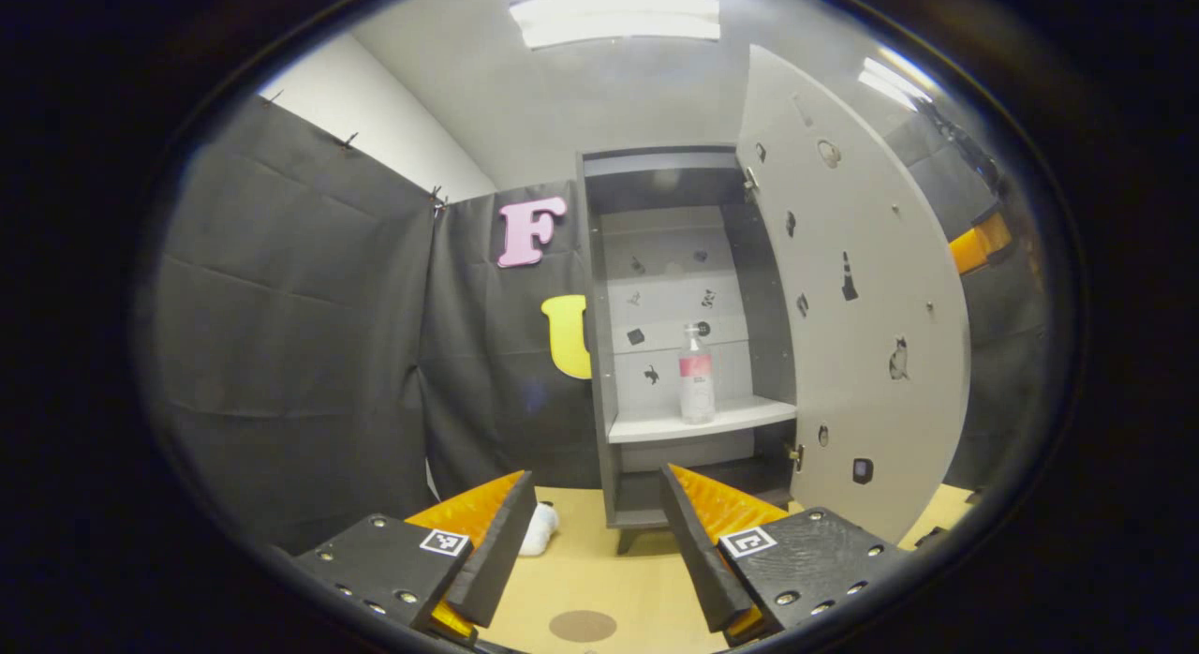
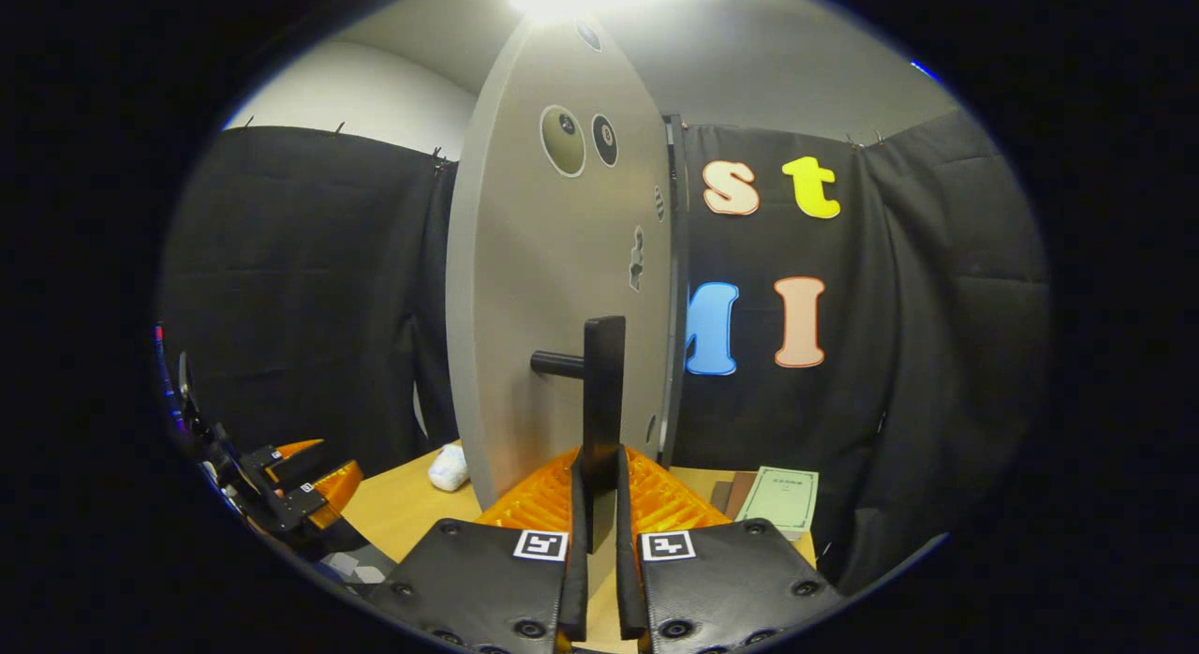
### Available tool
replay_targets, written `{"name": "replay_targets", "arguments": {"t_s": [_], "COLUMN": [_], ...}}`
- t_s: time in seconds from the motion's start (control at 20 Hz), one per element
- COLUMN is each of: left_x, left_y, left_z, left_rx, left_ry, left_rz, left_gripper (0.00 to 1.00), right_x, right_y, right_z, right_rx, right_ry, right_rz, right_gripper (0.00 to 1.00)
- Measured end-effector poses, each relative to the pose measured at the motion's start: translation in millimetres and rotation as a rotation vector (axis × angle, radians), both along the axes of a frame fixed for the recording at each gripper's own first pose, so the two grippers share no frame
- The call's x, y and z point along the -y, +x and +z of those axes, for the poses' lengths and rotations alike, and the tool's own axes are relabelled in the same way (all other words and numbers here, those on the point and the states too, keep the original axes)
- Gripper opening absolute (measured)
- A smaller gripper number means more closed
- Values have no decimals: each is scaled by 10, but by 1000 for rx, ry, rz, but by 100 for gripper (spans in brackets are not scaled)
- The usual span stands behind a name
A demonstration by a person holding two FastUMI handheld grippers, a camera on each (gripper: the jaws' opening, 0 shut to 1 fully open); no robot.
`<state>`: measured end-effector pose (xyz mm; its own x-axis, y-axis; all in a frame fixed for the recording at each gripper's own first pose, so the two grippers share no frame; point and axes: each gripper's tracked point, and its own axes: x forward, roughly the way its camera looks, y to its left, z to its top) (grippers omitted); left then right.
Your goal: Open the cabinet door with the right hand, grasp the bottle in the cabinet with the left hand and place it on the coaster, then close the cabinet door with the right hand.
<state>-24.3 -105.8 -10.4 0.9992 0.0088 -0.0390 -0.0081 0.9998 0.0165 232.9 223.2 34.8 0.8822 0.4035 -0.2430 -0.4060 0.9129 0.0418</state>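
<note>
At 12 o'clock – bottle (image 1: pixel 696 384) on cabinet shelf (image 1: pixel 698 418); left claw (image 1: pixel 597 542) wide open, empty; right claw (image 2: pixel 596 504) clamped on door handle (image 2: pixel 602 392).

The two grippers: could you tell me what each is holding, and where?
The right gripper clamps the door handle at its lower end; the left gripper is open, holding nothing.

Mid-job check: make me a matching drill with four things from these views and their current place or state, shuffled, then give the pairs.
1. bottle
2. cabinet door
3. left hand-held gripper
4. right hand-held gripper

A. swung open
B. shut on the door handle
C. upright on the cabinet shelf
D. open, holding nothing

Pairs: 1-C, 2-A, 3-D, 4-B
</note>
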Motion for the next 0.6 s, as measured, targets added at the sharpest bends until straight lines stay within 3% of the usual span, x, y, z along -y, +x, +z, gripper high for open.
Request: {"name": "replay_targets", "arguments": {"t_s": [0.05,0.2,0.25,0.3,0.4,0.6], "left_x": [32,103,151,198,266,356], "left_y": [-45,-103,-132,-152,-145,58], "left_z": [2,-8,-10,-20,9,222], "left_rx": [-1,-11,-16,-24,-33,-3], "left_ry": [5,-1,-7,-11,-6,-3], "left_rz": [1,9,8,4,-3,-28], "left_gripper": [79,78,78,79,82,78], "right_x": [63,209,198,184,245,360], "right_y": [22,86,27,-30,-113,-194], "right_z": [-7,20,19,16,57,73], "right_rx": [11,23,12,-5,-13,-1], "right_ry": [-14,4,38,76,129,172], "right_rz": [-23,-55,-30,-4,21,32], "right_gripper": [10,13,5,11,12,17]}}
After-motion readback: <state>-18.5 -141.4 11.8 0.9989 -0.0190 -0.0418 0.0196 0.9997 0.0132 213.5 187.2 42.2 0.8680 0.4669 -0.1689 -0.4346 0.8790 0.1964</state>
